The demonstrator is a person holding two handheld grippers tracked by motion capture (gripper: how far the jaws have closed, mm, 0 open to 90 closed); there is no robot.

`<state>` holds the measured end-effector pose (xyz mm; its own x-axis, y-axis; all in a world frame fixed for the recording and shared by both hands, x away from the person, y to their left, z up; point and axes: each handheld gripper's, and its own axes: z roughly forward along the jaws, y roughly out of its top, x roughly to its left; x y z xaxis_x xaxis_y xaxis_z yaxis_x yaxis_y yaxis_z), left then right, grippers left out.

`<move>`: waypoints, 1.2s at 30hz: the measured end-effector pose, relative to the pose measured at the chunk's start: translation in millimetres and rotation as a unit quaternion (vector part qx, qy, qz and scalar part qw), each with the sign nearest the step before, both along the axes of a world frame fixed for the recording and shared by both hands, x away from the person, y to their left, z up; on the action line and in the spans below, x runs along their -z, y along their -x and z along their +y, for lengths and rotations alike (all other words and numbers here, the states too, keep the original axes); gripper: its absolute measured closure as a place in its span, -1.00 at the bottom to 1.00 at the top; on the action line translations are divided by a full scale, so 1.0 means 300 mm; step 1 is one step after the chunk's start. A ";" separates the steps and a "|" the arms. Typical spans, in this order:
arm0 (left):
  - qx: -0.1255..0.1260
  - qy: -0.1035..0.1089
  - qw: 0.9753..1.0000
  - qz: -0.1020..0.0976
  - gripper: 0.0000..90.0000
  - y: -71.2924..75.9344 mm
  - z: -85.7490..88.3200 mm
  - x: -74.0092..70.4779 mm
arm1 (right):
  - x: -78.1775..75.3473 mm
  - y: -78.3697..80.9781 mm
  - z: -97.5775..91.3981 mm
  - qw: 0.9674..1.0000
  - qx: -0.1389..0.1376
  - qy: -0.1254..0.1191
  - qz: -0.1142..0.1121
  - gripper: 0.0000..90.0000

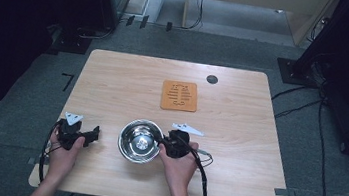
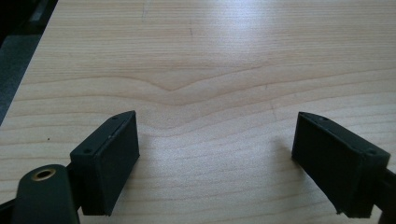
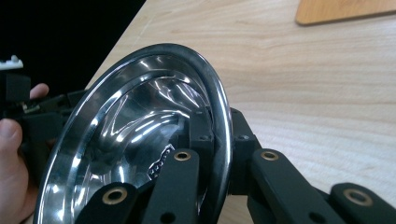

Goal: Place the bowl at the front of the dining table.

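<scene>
Steel bowl [image 1: 140, 140]: sits at approx. 6 o'clock on the table [image 1: 232, 185], near the front edge, between the two hands. Opening faces up in the high view; round item, so no long axis. Axis of symmetry runs approx. vertical. In the right gripper view the rim looks steeply tilted, but that camera rides with the hand, so actual tilt can't be confirmed.

Right gripper [image 3: 215, 135]: jaws closed onto the bowl rim, one pad inside the wall, one outside. Grip pt. is at the bowl's 3 o'clock edge as seen from above. Pinching the thin rim is prob. the only workable hold, since the bowl body looks too wide for the jaw span. Judged step: bowl gripped for a lift or shift; contact w/ the table can't be told.

Left gripper [image 2: 215, 154]: jaws wide apart, nothing between them, bare wood below. It rests at the bowl's 9 o'clock, a little apart, likely on standby or ready to steady the opposite rim.

Orange mat [image 1: 180, 95]: lies flat at the bowl's 12 o'clock, well apart, near table centre; a plausible set-down spot.

Dark round cap [image 1: 212, 79]: beyond the mat, approx. 1 o'clock, by the far edge.
</scene>
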<state>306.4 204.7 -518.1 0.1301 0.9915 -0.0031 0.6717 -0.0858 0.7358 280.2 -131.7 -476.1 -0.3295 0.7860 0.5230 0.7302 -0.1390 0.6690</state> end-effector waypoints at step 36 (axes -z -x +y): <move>0.000 0.000 1.000 0.000 -0.67 0.000 0.000 0.000 | -0.110 -0.189 -0.134 0.997 0.081 0.003 -0.012 0.90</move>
<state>306.5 204.5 -518.1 0.1297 0.9916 -0.0032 0.6719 -0.0855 0.7357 337.1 -171.8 -443.2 -0.2108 0.8327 0.5121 0.6819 -0.2501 0.6873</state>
